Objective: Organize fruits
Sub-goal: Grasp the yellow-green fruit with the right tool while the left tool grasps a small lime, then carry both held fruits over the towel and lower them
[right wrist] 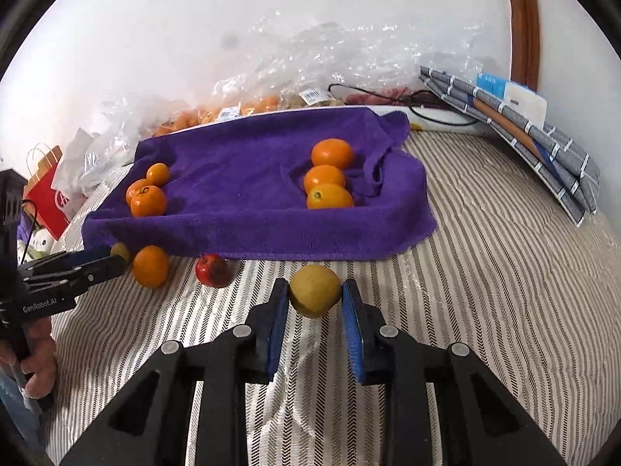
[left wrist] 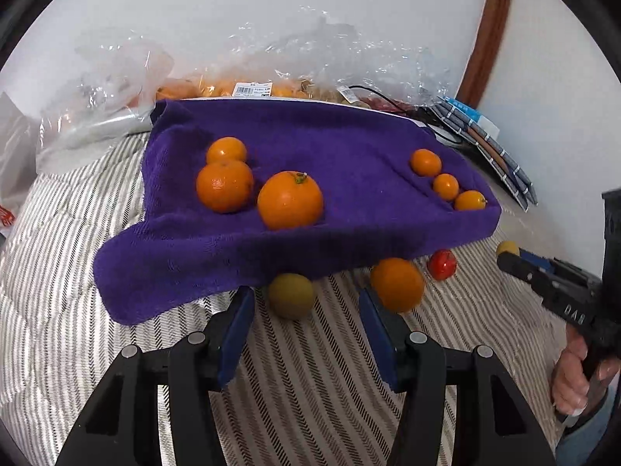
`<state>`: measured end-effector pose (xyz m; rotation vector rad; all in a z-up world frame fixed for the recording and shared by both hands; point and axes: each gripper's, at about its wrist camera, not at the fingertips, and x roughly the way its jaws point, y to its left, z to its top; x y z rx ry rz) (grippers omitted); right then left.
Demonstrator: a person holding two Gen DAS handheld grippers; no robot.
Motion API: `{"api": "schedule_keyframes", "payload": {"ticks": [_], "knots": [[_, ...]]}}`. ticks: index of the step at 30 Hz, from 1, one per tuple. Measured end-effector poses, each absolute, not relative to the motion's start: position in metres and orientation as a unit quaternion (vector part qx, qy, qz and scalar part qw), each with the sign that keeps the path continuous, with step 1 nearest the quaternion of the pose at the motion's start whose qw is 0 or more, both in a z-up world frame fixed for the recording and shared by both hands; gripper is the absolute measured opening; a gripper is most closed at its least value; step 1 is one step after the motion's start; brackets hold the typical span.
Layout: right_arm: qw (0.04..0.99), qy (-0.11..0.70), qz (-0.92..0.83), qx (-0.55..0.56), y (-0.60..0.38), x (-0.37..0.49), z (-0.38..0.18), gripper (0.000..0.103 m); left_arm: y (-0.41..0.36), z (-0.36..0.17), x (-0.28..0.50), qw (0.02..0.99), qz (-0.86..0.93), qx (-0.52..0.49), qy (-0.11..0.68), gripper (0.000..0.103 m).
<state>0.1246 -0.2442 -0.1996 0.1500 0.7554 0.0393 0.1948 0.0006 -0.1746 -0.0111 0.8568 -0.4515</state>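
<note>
Between the blue pads of the right gripper (right wrist: 315,299) a round yellow-green fruit (right wrist: 315,296) is clamped at its widest girth, the jaws closed down onto it, just off the striped bedcover (right wrist: 485,272) in front of the purple terry towel (right wrist: 248,178). The fruit is judged firm, smooth-skinned and light; being round, it is likely to roll or squirt out unless gripped across the middle, and a bruise is possible under hard pressure.

The jaws of the left gripper (left wrist: 306,303) are held partly open and empty, aimed at the gap between a second yellow-green fruit (left wrist: 291,296) and a loose orange (left wrist: 396,284), neither being touched.

On the towel, three large oranges (left wrist: 290,200) are counted in one cluster and three small oranges (left wrist: 445,186) in a row at the other end. On the bedcover, two yellow-green fruits, one orange and one small red apple (left wrist: 441,265) are counted. Behind the towel, more fruit is seen in clear plastic bags (right wrist: 271,89); it cannot be counted.
</note>
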Motion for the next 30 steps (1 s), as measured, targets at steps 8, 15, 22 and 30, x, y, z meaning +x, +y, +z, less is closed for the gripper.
{"api": "schedule_keyframes", "payload": {"ticks": [8, 15, 22, 30], "knots": [[0.928, 0.364, 0.022, 0.082, -0.246, 0.123, -0.199, 0.028, 0.005, -0.180, 0.202, 0.882, -0.206, -0.026, 0.423, 0.026], [0.930, 0.354, 0.019, 0.094, -0.249, 0.120, -0.197, 0.028, 0.016, -0.164, 0.193, 0.904, -0.205, -0.049, 0.371, 0.026], [0.933, 0.345, 0.019, 0.101, -0.251, 0.117, -0.195, 0.028, 0.029, -0.152, 0.192, 0.914, -0.200, -0.081, 0.342, 0.026], [0.937, 0.333, 0.043, 0.100, -0.248, 0.126, -0.169, 0.028, 0.038, -0.134, 0.198, 0.919, -0.174, -0.091, 0.343, 0.026]]}}
